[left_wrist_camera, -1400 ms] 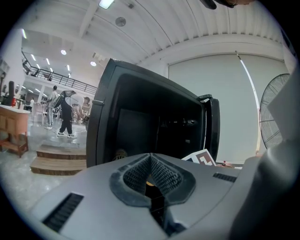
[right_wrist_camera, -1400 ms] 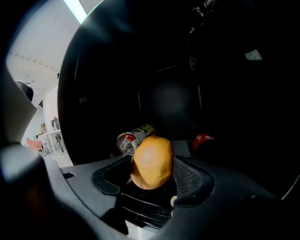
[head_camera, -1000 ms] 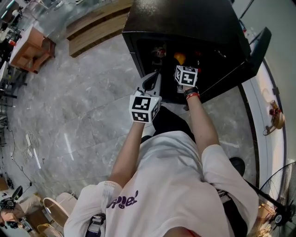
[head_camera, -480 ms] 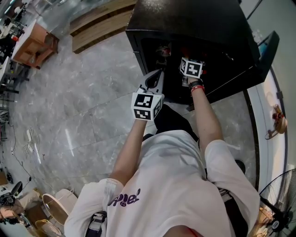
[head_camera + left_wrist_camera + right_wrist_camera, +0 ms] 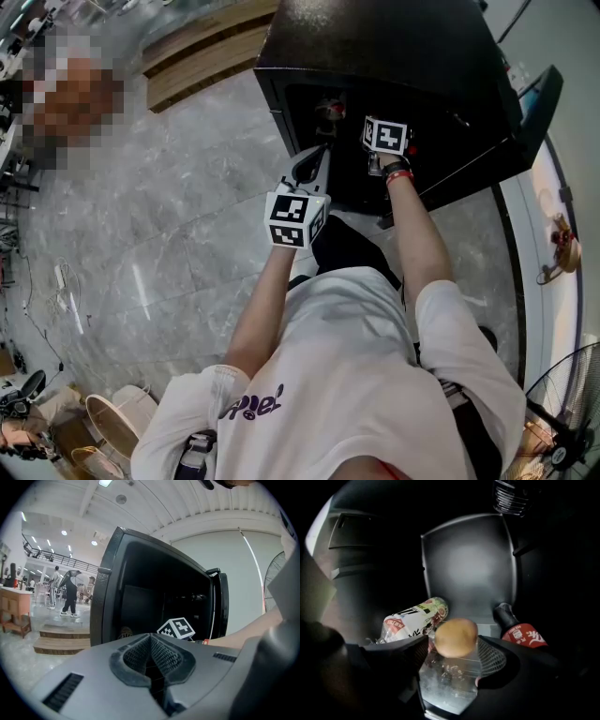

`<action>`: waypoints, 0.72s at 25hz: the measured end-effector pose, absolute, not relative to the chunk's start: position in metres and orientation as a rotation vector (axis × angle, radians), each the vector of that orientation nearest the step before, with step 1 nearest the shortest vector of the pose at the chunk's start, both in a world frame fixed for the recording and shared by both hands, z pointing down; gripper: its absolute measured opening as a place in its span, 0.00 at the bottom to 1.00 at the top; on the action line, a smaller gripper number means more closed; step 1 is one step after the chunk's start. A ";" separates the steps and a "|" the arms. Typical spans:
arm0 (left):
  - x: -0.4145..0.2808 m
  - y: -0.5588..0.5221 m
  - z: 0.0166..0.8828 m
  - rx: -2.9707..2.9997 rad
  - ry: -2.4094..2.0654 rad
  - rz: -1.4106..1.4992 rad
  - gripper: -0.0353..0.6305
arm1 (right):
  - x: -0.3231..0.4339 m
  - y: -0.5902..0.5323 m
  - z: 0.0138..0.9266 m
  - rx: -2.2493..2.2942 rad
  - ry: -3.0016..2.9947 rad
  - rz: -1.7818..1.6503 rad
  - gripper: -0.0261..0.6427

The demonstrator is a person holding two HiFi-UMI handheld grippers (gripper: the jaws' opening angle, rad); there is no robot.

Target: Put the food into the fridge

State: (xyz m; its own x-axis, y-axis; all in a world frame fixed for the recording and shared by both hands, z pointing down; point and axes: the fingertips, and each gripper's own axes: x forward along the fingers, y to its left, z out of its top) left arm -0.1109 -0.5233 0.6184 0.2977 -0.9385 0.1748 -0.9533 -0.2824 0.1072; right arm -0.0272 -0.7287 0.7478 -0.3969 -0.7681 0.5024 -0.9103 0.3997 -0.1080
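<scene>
The black fridge (image 5: 394, 47) stands open, its door (image 5: 530, 112) swung to the right. My right gripper (image 5: 452, 651) reaches inside, and only its marker cube (image 5: 386, 136) shows in the head view. A round orange fruit (image 5: 456, 637) sits between its jaws over the glass shelf (image 5: 450, 686). The jaws have just been opening, and a gap shows on the fruit's left. Behind it lie a printed packet (image 5: 415, 620) and a red-labelled bottle (image 5: 520, 631). My left gripper (image 5: 151, 653) hangs shut and empty outside the fridge's front.
Wooden steps (image 5: 197, 56) lie left of the fridge on the grey marble floor (image 5: 169, 234). A white kerb (image 5: 534, 216) and a fan (image 5: 572, 394) are on the right. People stand far off (image 5: 70, 592).
My right gripper has gone deeper into the fridge, and the orange fruit, seen ahead of it a second ago, is now hidden in the head view. The left gripper has stayed put.
</scene>
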 end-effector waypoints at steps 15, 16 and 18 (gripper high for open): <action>-0.116 -0.500 0.586 2.363 -1.740 0.116 0.08 | -0.027 -0.688 0.715 1.456 -2.323 0.524 0.59; -0.116 -0.496 0.582 2.362 -1.740 0.113 0.08 | -0.027 -0.682 0.711 1.454 -2.323 0.526 0.59; -0.115 -0.488 0.573 2.359 -1.738 0.107 0.08 | -0.026 -0.671 0.705 1.449 -2.321 0.528 0.59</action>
State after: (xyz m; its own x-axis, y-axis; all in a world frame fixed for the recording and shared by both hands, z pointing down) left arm -0.1153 -0.4884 0.5734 0.3027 -0.9357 0.1814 -0.9509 -0.2834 0.1247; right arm -0.0256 -0.6706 0.7046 -0.4136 -0.7736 0.4801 -0.9051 0.4063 -0.1250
